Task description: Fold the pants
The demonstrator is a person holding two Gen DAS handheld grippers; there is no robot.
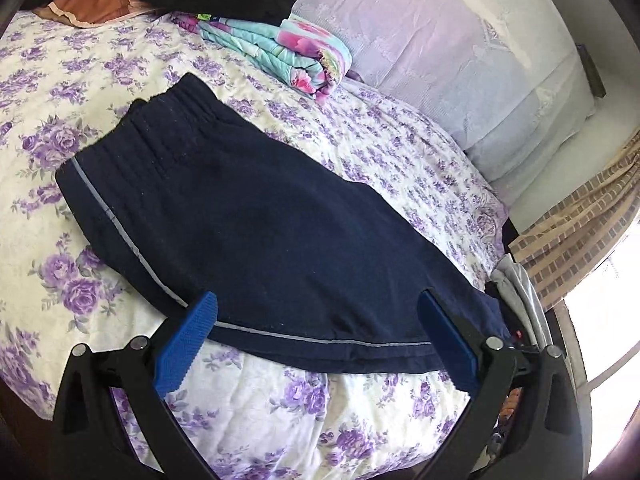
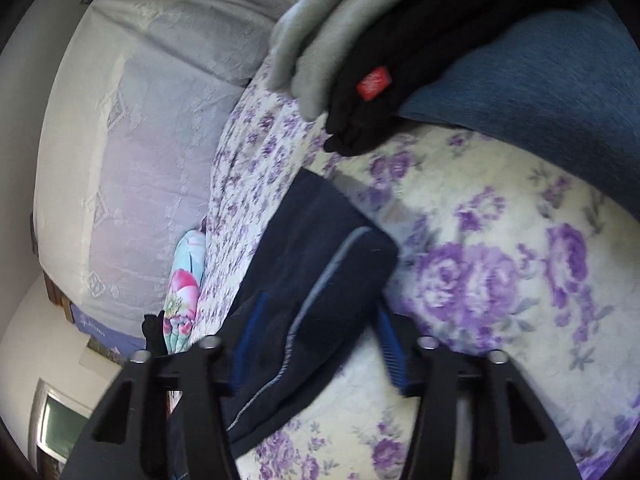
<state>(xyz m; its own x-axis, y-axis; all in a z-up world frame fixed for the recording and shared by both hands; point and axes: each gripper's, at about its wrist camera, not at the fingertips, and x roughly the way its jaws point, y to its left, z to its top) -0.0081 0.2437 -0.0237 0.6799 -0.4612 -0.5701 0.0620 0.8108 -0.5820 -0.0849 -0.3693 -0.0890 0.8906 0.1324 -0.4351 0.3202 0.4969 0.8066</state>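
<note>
Only left view: pants (image 1: 256, 216) waistband; right view: red tag (image 2: 373, 82)

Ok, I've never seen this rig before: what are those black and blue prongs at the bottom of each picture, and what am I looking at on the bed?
No robot here: a person holds two hand grippers, each with a camera looking along its blue-padded fingers. In the left view, the left gripper is open around the edge of the navy pants, which lie on the floral bedspread. In the right view, the right gripper is open around another part of the pants. A folded colourful blanket lies further up the bed.
</note>
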